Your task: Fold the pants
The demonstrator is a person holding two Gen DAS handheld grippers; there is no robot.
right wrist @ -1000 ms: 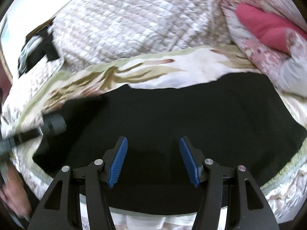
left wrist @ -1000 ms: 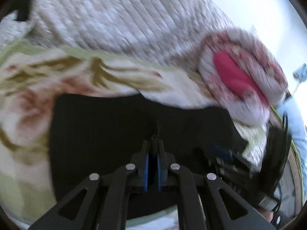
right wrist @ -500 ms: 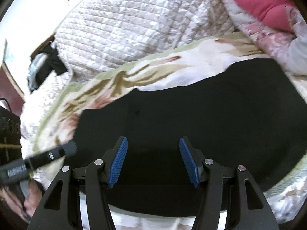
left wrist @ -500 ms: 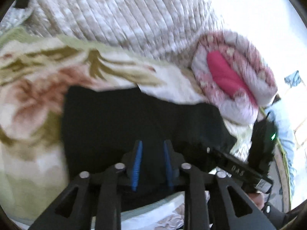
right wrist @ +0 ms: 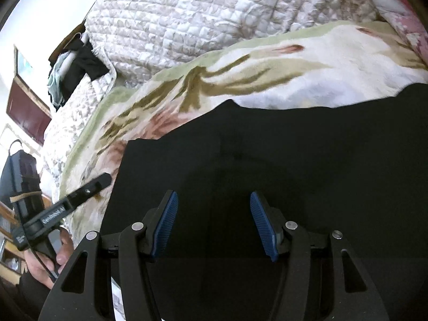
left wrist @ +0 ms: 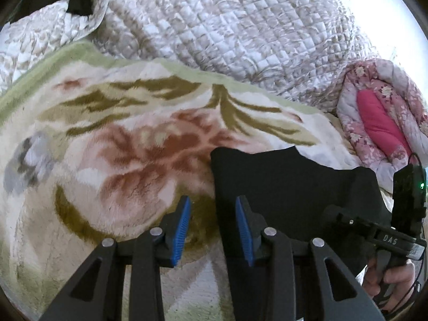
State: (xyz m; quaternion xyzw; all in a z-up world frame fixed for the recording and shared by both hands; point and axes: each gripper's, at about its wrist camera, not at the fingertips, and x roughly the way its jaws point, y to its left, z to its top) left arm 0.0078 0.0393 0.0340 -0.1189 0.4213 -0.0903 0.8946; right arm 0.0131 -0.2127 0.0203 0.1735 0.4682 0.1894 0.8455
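Pants (right wrist: 267, 165), black and laid flat on the floral blanket (left wrist: 128, 144), fill most of my right wrist view, while my left wrist view catches only their left edge and a far corner (left wrist: 281, 182). My left gripper (left wrist: 212, 227) hangs with its jaws apart and nothing between them, straddling that left edge of the pants: one blue pad (left wrist: 182, 230) sits over bare blanket and the other over the black cloth. My right gripper (right wrist: 212, 224) is spread wide and empty too, both pads over the pants, well inside their outline. Each camera also shows me the other tool: from the left wrist I see the right gripper (left wrist: 374, 230) low at the right side of the pants, with my fingers (left wrist: 388, 275) around its handle; from the right wrist I see the left gripper (right wrist: 80, 195) reaching in just beside the pants' left edge. Only the left view shows the rolled pink floral quilt (left wrist: 379, 117) lying beyond the pants' far right corner, close to it. Only the right view shows a heap of dark clothes (right wrist: 77, 69) well away past the pants' far left. Behind the pants in both views, a band of blanket lies uncovered and then the quilted grey-white bedspread (left wrist: 227, 26) rises. Left of the pants the blanket stretches broad and uncovered. The far edge of the pants runs wavy, with a small notch in it.
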